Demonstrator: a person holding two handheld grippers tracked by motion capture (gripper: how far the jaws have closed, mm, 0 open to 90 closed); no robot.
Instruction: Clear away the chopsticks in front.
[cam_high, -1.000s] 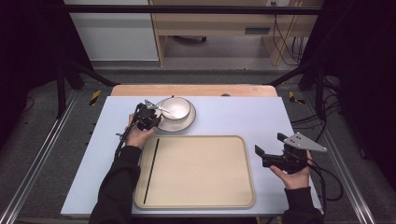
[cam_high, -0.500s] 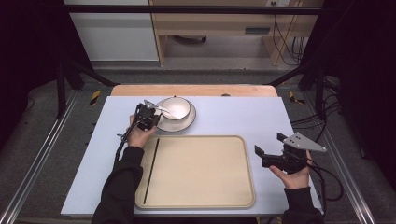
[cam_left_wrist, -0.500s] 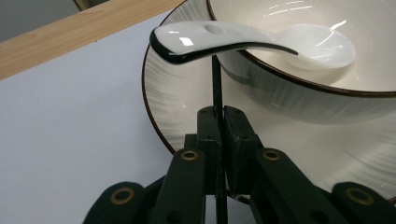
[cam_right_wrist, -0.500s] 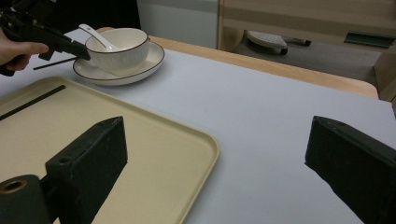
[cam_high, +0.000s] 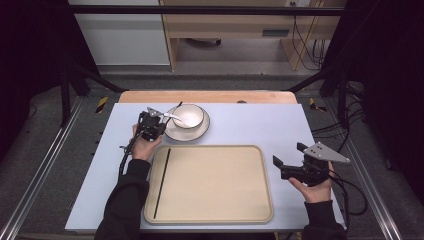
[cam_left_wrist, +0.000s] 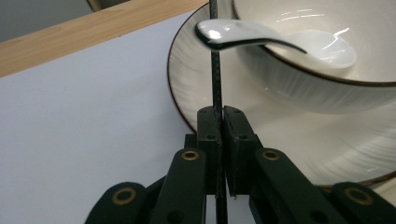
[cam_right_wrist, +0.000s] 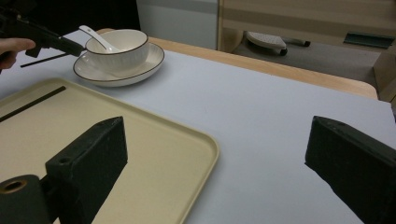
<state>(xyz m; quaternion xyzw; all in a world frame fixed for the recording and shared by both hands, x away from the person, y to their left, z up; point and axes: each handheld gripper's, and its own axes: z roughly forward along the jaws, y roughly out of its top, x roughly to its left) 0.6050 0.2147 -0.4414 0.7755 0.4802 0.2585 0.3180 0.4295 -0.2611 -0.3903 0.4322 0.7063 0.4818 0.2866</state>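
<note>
two black chopsticks are in play: one lies flat along the left side of the beige tray (cam_high: 210, 212), nearest the person, a thin chopstick on the tray (cam_high: 162, 182) whose far end shows as a dark line in the right gripper view. beside the tray's right edge the right gripper (cam_high: 290, 161) hovers over the pale blue table (cam_high: 250, 125), its jaws wide apart with nothing between them; in its own view both jaws are cut off at the bottom and right edges. farther off, at the tray's far left corner, the left gripper (cam_high: 159, 122) has just finished closing its jaws, and its own view shows them clamped on the second chopstick (cam_left_wrist: 215, 70), a slim dark rod with a fine woven pattern that runs straight up between the pads and crosses in front of the white spoon (cam_left_wrist: 261, 39). the rod's lower end is lost behind the jaws and its top leaves the frame. compared with a second ago, the left hand sits almost where it was beside the saucer (cam_high: 175, 134) and the right hand has not shifted. the spoon rests in the white bowl (cam_high: 190, 116), which stands on the saucer; from above the held chopstick is hard to make out against the gripper, only a short dark tip showing near the bowl's rim.
</note>
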